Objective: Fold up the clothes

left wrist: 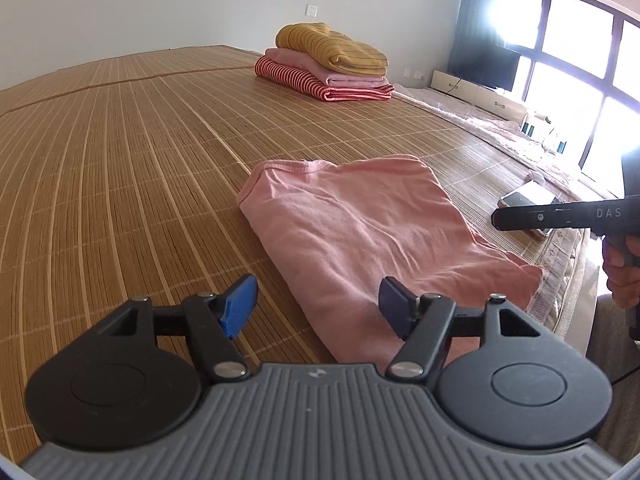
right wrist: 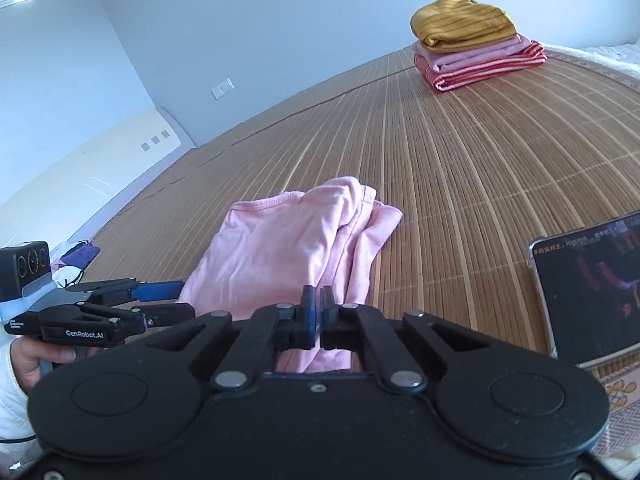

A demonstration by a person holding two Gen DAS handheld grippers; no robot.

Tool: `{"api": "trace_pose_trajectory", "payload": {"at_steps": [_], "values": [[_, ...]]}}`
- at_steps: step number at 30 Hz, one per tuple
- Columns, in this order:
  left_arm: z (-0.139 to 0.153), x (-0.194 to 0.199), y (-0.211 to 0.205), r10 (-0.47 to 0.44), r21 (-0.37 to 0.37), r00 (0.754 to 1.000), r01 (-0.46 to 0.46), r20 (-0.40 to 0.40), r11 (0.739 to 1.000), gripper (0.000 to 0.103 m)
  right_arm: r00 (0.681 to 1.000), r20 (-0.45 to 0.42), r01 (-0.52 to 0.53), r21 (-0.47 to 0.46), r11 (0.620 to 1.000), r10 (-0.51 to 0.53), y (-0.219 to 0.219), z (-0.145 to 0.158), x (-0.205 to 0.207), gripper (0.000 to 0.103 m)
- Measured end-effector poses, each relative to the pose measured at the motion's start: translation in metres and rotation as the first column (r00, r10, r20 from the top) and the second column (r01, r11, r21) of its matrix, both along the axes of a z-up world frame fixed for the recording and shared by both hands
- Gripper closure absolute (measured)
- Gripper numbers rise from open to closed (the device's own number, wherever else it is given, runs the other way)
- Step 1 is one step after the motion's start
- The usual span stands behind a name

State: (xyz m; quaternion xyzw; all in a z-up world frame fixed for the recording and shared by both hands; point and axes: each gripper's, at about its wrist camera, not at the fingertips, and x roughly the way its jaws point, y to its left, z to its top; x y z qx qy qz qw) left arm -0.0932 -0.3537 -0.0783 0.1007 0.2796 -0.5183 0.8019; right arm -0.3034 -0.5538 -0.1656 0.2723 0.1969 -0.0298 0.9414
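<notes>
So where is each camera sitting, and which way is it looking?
Left wrist view: sits on the left gripper, jaws open, looking across the woven bamboo mat at the folded pink cotton shirt; the right gripper and a hand show at the right edge.
Right wrist view: sits on the right gripper, jaws shut, facing the same shirt from its other side; the left gripper and a hand show at the left.
Shared: the shirt, the mat, and the far stack of three folded garments.

Bright daylight glares through the window [left wrist: 576,44]; fisheye edges curve strongly.
</notes>
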Motion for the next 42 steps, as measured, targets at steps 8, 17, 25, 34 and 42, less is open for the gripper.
{"api": "trace_pose_trajectory", "payload": {"at_steps": [8, 17, 25, 34, 42], "values": [[0.002, -0.018, -0.007, -0.044, 0.015, 0.998, 0.044, 0.037, 0.999, 0.03, 0.982, -0.07, -0.174, 0.002, 0.985, 0.174, 0.016, 0.01, -0.002, 0.078], [0.001, -0.028, -0.005, -0.05, 0.011, 0.997, 0.049, 0.06, 0.999, 0.03, 0.985, -0.084, -0.145, 0.086, 0.986, 0.152, 0.007, 0.004, -0.002, 0.077], [-0.009, -0.037, -0.013, -0.097, 0.061, 0.991, 0.091, 0.09, 0.994, 0.029, 0.976, -0.15, -0.168, -0.071, 0.983, 0.156, 0.025, 0.009, 0.012, 0.101], [-0.016, -0.026, -0.004, -0.077, 0.052, 0.996, 0.075, 0.036, 0.996, 0.025, 0.978, -0.209, -0.046, -0.203, 0.978, 0.002, 0.02, 0.0, -0.003, 0.102], [-0.011, -0.033, -0.003, -0.094, 0.049, 0.994, 0.092, 0.049, 0.995, 0.025, 0.992, -0.08, -0.114, -0.176, 0.978, 0.102, 0.04, 0.023, -0.023, 0.079]]}}
